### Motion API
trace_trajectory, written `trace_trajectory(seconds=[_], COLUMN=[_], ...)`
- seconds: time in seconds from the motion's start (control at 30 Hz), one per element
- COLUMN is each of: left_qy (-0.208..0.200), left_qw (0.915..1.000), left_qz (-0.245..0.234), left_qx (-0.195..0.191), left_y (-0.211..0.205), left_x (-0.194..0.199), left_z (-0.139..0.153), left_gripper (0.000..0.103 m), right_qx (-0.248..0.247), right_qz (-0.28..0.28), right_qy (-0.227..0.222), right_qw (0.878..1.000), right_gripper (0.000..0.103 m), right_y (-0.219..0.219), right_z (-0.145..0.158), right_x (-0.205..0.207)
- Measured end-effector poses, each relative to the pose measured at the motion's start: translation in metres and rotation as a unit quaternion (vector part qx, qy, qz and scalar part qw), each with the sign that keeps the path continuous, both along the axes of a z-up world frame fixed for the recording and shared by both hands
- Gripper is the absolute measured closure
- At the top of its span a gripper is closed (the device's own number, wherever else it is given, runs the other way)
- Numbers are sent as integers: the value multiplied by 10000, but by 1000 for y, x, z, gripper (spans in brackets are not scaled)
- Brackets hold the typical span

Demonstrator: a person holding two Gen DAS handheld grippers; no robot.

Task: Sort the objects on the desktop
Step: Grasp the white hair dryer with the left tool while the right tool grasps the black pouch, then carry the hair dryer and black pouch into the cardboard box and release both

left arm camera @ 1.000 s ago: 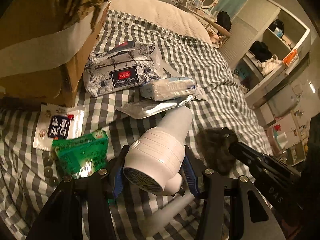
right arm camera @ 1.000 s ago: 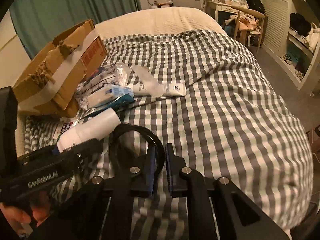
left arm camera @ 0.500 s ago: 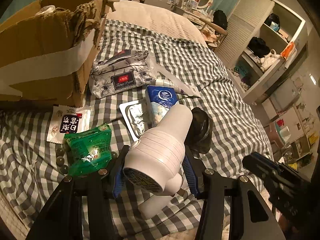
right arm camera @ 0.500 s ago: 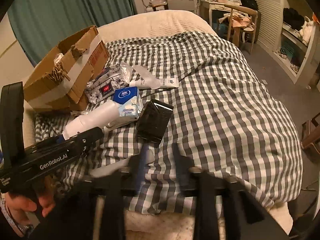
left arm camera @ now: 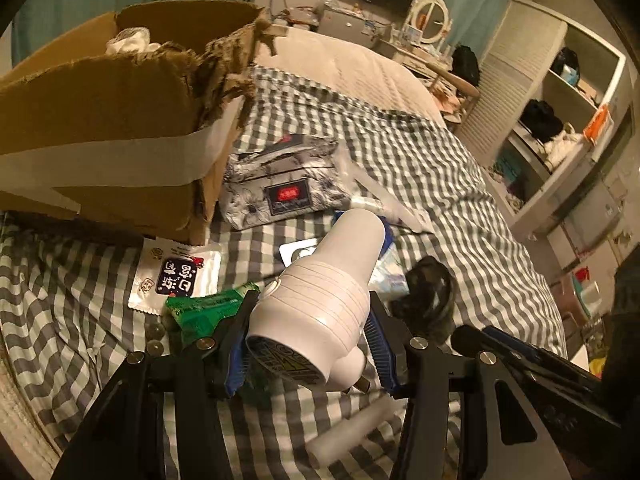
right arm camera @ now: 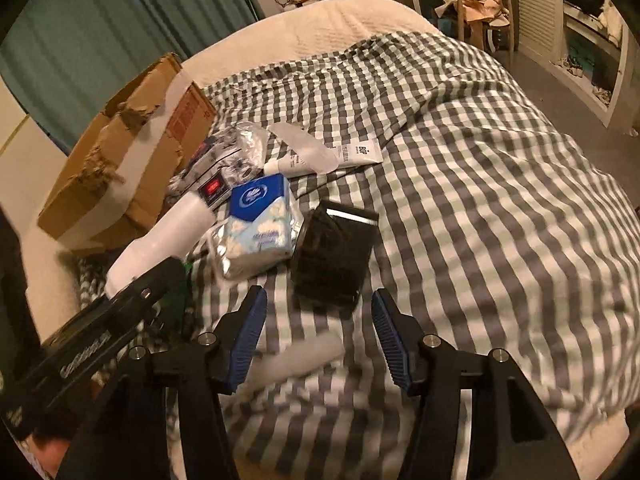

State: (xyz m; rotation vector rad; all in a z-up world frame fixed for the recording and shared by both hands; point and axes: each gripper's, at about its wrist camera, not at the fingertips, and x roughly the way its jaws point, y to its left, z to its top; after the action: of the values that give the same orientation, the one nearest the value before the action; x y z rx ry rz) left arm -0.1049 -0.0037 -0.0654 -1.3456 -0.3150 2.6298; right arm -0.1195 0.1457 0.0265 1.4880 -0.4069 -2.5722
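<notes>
One torn box, ahead-left of the left gripper clamping a dryer, holds something white; the right gripper gapes wide.

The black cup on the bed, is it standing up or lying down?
Lying down. The black cup rests on its side on the checked blanket, its round opening facing sideways in the left wrist view.

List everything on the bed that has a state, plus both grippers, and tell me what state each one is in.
left gripper: shut on the white hair dryer
white hair dryer: held above the bedcover
right gripper: open, holding nothing
cardboard box: open-topped, edges torn
black container: lying on its side
blue tissue pack: lying flat on the bedcover
</notes>
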Motion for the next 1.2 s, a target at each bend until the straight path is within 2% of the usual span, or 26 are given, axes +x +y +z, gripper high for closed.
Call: trace_trajectory(seconds=[0.3, 0.4, 0.5, 0.6, 0.73, 0.93, 1.1, 1.2], left_qy=[-240, -271, -229, -145, -256, -350, -124, 241], left_qw=[9996, 9995, 9996, 9998, 9991, 9984, 9973, 9954], left_qz=[144, 92, 33, -36, -193, -130, -150, -263], left_qx=[81, 125, 149, 129, 288, 430, 714, 889], left_y=[-5, -3, -1, 1, 1, -6, -12, -13], left_x=[-22, -23, -23, -19, -17, -10, 8, 22], left_z=[-21, -24, -23, -19, -20, -13, 8, 31], left_gripper=[51, 51, 57, 58, 59, 59, 59, 59], right_qx=[-228, -186, -45, 140, 63, 159, 152, 142], right_qz=[-28, -17, 59, 159, 122, 32, 32, 146], right_qy=[-485, -441, -377, -406, -356, -57, 220, 420], right_qw=[9986, 9989, 9993, 9990, 9993, 9999, 9996, 9989], right_gripper=[49, 52, 54, 54, 55, 55, 55, 55], right_y=[-2, -4, -8, -9, 1, 12, 12, 3], right_z=[-37, -41, -37, -32, -20, 14, 47, 69], right_x=[-47, -46, -40, -34, -19, 11, 30, 34])
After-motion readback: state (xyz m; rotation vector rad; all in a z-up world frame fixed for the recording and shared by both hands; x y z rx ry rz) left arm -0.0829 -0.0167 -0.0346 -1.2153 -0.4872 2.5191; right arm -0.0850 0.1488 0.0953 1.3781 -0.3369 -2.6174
